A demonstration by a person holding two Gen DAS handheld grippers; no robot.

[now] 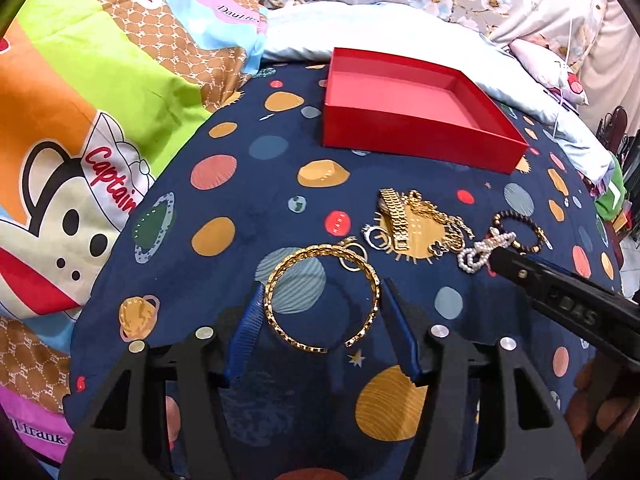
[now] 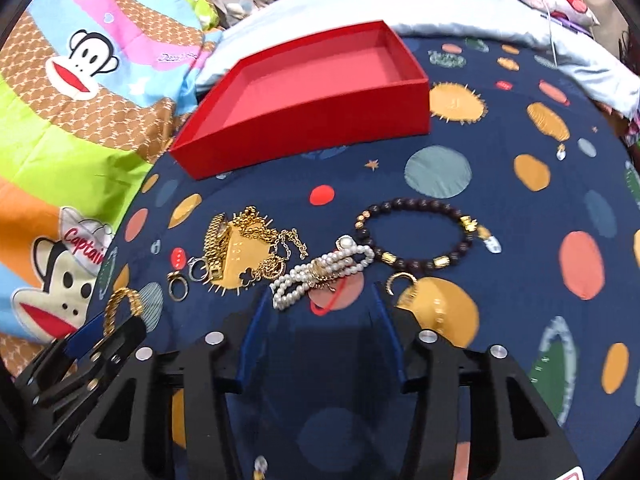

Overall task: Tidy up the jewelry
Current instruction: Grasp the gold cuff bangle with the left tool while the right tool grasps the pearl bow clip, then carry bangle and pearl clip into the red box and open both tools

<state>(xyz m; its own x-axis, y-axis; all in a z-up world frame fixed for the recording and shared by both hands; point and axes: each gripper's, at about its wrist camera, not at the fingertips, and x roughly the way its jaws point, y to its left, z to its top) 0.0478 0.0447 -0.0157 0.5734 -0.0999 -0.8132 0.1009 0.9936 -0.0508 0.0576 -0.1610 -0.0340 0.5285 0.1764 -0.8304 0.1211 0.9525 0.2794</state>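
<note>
- Gold bangle [image 1: 323, 298]: open woven ring, gripped between the left gripper [image 1: 322, 300] pads, near the red box [image 1: 416, 128].
- Pearl bracelet [image 2: 320, 272]: glossy bead strands, just beyond the right gripper [image 2: 320, 300], fingers half-spread, untouching.
- Red box: shallow cardboard tray on the navy bedsheet [image 1: 248, 200].

Bare navy bedsheet [image 1: 248, 184] is lying open toward ten o'clock; the red box [image 1: 420, 120] is blocking twelve, tangled gold chains [image 1: 420, 216] are crowding one, the pearl bracelet [image 1: 480, 254] sitting at two.
</note>
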